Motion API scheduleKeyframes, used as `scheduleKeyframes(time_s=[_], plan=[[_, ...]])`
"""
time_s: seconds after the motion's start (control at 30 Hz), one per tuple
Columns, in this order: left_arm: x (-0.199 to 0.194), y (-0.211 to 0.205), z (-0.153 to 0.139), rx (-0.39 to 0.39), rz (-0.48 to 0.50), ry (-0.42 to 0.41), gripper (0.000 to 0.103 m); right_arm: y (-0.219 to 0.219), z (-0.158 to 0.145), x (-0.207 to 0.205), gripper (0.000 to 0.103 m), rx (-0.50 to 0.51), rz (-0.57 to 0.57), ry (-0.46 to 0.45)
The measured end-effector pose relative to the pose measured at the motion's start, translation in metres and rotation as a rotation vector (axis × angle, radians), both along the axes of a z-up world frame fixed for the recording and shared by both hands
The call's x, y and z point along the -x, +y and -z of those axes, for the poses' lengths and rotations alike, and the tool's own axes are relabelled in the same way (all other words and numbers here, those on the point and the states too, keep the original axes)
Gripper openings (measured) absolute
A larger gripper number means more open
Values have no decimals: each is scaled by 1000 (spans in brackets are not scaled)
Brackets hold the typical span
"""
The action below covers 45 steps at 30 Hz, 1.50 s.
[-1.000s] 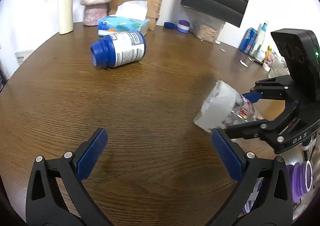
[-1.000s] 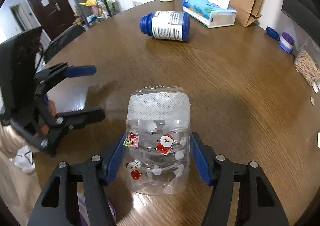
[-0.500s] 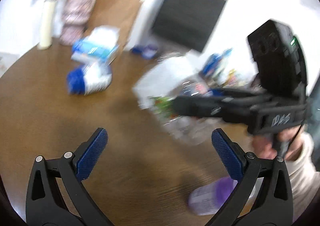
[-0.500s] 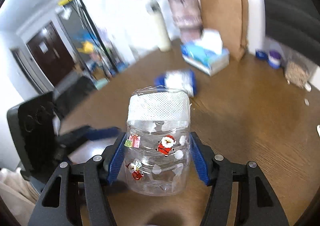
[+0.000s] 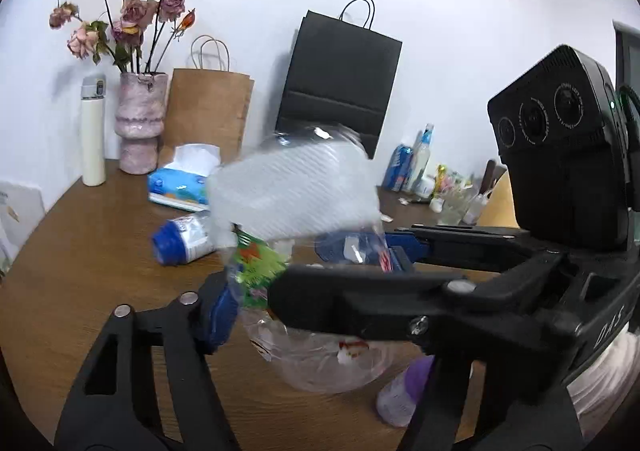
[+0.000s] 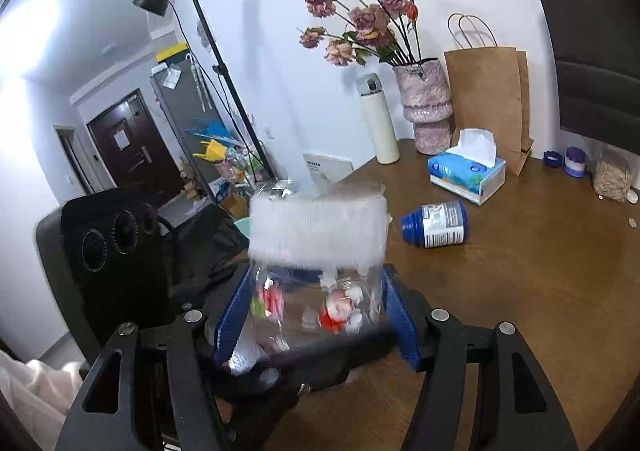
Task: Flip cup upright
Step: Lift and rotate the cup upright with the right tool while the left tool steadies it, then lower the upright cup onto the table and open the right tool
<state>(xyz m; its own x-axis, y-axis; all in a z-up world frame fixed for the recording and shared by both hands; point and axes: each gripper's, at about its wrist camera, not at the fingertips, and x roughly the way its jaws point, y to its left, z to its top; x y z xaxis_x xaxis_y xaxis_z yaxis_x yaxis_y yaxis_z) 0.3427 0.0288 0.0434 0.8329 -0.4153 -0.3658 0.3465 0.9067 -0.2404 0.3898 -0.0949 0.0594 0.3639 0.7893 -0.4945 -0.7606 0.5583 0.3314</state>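
Note:
The clear plastic cup (image 6: 316, 263) has Christmas stickers and a white mesh band around one end. My right gripper (image 6: 316, 315) is shut on it and holds it in the air above the table, band end up. In the left wrist view the cup (image 5: 296, 219) fills the middle, tilted, with the right gripper's black fingers (image 5: 360, 291) across it. My left gripper (image 5: 320, 315) has closed in around the cup's lower part; its left pad (image 5: 220, 315) is at the cup's side, and its right finger is hidden behind the right gripper.
A blue-capped bottle (image 6: 436, 225) lies on its side on the brown wooden table (image 6: 540, 271). A tissue box (image 6: 466, 173), pink vase (image 6: 426, 107), white thermos (image 6: 378, 119) and paper bags stand at the back. A purple-capped bottle (image 5: 404, 391) lies near the front.
My right gripper lifted the cup off the table and raised it. My left gripper came up to the cup and narrowed from wide open to close around its lower part.

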Motion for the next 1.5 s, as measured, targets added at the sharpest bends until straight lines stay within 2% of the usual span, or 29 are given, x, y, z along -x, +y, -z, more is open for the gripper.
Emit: scheduleKeyframes(time_s=[0.07,0.17,0.2,0.27,0.4,0.47,0.6,0.7,0.77,0.83,0.87,1.07,1.1,1.13,1.2,1.23,1.3,1.4,1.5], plan=[[2,2,6,-39,3,-12,60,3,6,-2,69,4,-10,17],[9,-4,16,-174,-40,-66,60,8,13,-1,79,28,-6,21],[11,-9,20,-225,-48,-81,61,10,15,-1,80,35,-3,6],[12,-14,28,-269,-69,-99,61,9,21,-5,80,14,-9,-8],[10,-14,34,-199,-61,-102,61,-3,34,-5,80,-25,-9,-13],[7,-17,34,-175,-54,-119,61,-11,28,-2,80,-27,7,-45],[3,-39,37,-153,-9,-118,61,-28,29,10,80,38,61,-147],[9,-61,44,-170,45,-135,61,-40,31,23,80,39,101,-203],[13,-78,47,-209,75,-147,61,-49,43,29,81,51,124,-243],[12,-93,50,-252,105,-142,61,-58,58,20,81,72,144,-173],[13,-98,53,-264,116,-142,61,-67,63,15,81,30,145,-125],[11,-122,64,-336,187,-110,61,-101,67,2,81,-70,168,-39],[10,-126,66,-345,188,-108,61,-104,65,1,77,-75,173,-30],[9,-129,67,-349,183,-106,61,-106,65,-1,67,-71,178,-16],[4,-133,69,-346,185,-86,63,-109,67,-6,66,-61,193,1],[1,-134,70,-351,182,-67,74,-110,68,-5,66,-45,199,-8],[-12,-138,76,-404,157,32,103,-108,68,-5,66,31,255,-75],[-16,-125,82,-363,152,113,103,-102,73,-7,66,202,392,-214],[-21,-106,88,-347,82,198,103,-102,84,-18,68,252,427,-197]])
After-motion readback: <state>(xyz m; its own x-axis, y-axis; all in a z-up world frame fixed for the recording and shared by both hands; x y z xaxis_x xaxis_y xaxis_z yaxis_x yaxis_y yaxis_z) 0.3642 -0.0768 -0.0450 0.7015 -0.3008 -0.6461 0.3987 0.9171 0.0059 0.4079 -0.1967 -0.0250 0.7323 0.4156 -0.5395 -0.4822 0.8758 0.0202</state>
